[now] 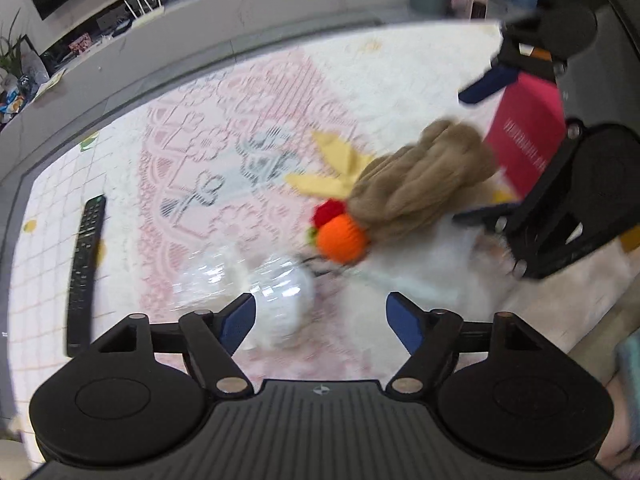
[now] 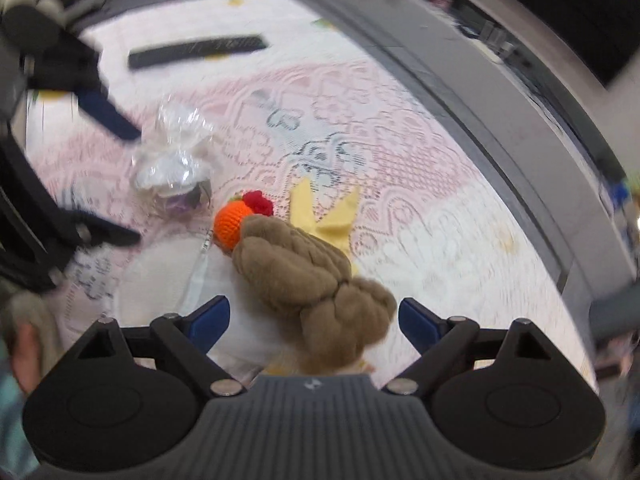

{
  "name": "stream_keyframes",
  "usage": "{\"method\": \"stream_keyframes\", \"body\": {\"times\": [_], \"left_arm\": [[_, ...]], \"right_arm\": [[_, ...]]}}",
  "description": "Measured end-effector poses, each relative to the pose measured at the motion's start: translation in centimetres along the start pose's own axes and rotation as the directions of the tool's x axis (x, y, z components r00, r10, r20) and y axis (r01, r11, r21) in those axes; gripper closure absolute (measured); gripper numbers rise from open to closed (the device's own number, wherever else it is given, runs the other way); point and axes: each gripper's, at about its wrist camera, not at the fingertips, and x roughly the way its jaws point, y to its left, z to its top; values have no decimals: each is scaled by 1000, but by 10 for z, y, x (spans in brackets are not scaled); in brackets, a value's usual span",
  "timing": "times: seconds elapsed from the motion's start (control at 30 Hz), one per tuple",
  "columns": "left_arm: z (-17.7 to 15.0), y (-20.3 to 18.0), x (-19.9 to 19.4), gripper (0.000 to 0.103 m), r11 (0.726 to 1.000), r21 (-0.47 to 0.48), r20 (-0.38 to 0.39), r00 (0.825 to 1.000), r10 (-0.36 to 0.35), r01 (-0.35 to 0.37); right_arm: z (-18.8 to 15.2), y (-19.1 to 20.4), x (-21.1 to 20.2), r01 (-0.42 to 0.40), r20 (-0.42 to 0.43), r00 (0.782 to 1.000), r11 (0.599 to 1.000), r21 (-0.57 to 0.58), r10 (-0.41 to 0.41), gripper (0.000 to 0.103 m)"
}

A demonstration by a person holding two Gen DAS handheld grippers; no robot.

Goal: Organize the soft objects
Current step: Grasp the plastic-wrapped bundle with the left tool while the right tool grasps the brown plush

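Observation:
A brown braided yarn bundle lies on the lace-covered table, over a white fluffy item. An orange crocheted ball with a red crocheted piece sits at its end. A yellow cloth lies behind. A white item in clear plastic wrap lies nearby. My left gripper is open above the wrapped item. My right gripper is open, its jaws either side of the yarn bundle's near end.
A black remote control lies on the tablecloth. A pink box stands beside the right gripper in the left wrist view. A grey ledge runs along the table's far edge, with cluttered shelves behind.

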Motion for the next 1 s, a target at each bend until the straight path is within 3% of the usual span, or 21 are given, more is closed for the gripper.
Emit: {"method": "stream_keyframes", "body": {"times": [0.13,0.23,0.33,0.53,0.63,0.7,0.8,1.0], "left_arm": [[2,14,13,15,999,38,-46,999,28,-26],[3,20,23,14,999,34,-48,998,30,-29],[3,21,38,14,1000,30,-64,998,-4,6],[6,20,59,14,999,-22,-102,994,-26,24],[6,14,67,19,1000,-3,-128,992,22,-22],[5,13,71,34,999,10,-143,988,50,-49],[4,15,73,45,999,-11,-160,986,41,-43],[4,16,63,58,998,-5,-163,984,67,-69]], "right_arm": [[12,4,24,-5,-25,1000,996,-86,3,14],[16,5,34,-25,-35,999,994,-111,21,21],[16,5,44,-58,-60,997,993,-102,52,35],[11,8,52,-73,-68,995,992,-108,66,40],[11,9,52,-72,-76,995,991,-113,64,46],[12,8,50,-73,-80,995,991,-111,65,50],[13,5,48,-76,-80,994,992,-103,68,57],[15,7,38,-55,-71,996,991,-126,46,65]]}}
